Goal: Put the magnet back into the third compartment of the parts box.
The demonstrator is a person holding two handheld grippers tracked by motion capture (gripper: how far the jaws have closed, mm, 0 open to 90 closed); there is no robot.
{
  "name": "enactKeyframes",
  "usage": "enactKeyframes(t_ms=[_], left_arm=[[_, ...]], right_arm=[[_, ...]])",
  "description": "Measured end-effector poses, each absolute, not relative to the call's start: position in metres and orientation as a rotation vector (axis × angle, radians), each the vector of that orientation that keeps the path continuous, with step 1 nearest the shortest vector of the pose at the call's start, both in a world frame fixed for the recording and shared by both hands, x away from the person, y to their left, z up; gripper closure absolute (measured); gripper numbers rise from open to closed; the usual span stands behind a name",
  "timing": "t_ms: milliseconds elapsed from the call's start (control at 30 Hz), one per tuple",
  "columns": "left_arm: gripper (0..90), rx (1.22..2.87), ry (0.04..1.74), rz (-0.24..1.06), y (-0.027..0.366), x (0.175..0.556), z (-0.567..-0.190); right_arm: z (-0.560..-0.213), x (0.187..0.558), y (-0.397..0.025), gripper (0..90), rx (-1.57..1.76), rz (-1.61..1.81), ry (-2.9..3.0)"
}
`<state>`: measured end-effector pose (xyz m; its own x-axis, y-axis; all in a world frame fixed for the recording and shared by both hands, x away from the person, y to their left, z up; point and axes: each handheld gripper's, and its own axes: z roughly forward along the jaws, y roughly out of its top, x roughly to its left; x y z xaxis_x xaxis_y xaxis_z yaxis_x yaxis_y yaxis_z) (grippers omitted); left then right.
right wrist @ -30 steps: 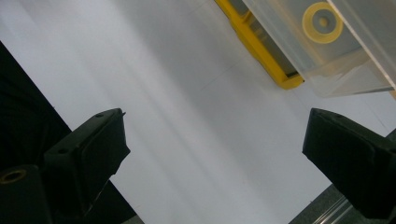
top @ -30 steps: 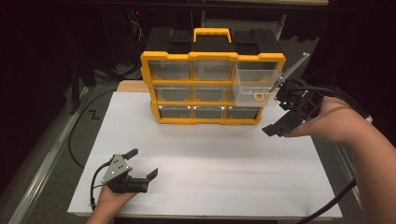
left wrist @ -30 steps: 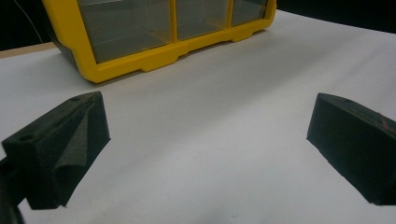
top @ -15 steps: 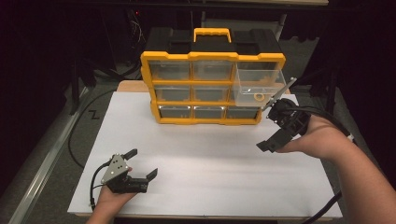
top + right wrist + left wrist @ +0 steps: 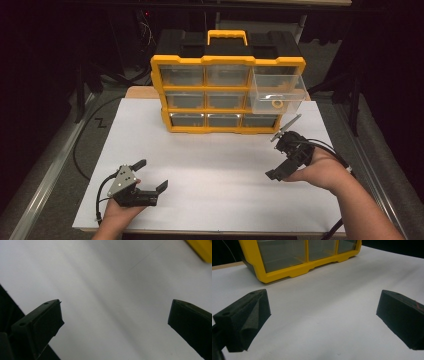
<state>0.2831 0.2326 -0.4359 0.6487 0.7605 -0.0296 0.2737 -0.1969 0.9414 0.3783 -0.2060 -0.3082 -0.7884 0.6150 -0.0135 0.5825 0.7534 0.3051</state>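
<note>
White tabletop (image 5: 220, 165), yellow organizer (image 5: 227, 92), dark room

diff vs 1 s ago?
The right hand-held gripper drew back from the open drawer toward the person, down over the white board, jaws open and empty. The left hand-held gripper, the organizer and the yellow ring stayed put.

Yellow-framed organiser (image 5: 227, 95) with a black top and yellow carry handle stands upright at the far side of my white worktop (image 5: 210, 165). I count nine clear drawers in a three-by-three grid. Top-right drawer (image 5: 278, 93) is pulled out, jutting forward past the frame; the other eight sit flush. Inside the open drawer lies a small yellow ring (image 5: 276, 103), flat on its floor.
</note>
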Motion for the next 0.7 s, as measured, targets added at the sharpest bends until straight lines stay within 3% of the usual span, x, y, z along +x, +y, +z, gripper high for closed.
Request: enactKeyframes(t_ms=[400,700], left_arm=[[0.2,1.771,0.847,0.555,0.233,0.284,-0.437],[0.2,1.764,0.871,0.546,0.234,0.284,-0.436]], right_arm=[[-0.379,0.376,-0.208,0.9,0.989,0.478,2.807],[-0.405,0.369,-0.219,0.9,1.059,0.76,2.647]])
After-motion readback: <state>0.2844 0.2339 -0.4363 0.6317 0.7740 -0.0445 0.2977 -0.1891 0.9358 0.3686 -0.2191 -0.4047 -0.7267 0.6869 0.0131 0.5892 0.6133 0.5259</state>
